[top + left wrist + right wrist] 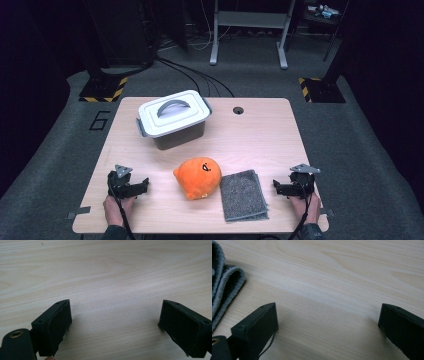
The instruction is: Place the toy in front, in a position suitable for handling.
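An orange plush toy [198, 177] lies near the front middle of the wooden table [260, 135]. Just right of it is a folded grey towel [243, 195], whose edge [223, 293] shows at the left of the right gripper view. A white-lidded grey box [173, 119] with a grey handle stands closed at the back left. My left gripper [142, 186] rests at the front left, jaws wide apart over bare wood [113, 322], open and empty. My right gripper [278, 186] sits at the front right, beside the towel, open [328, 326] with nothing between its jaws.
A round cable hole [238, 110] is in the table's far edge. Beyond the table are a grey desk frame [248, 30], floor cables [195, 75] and striped stand bases [102, 90]. Bare wood lies between box and plush.
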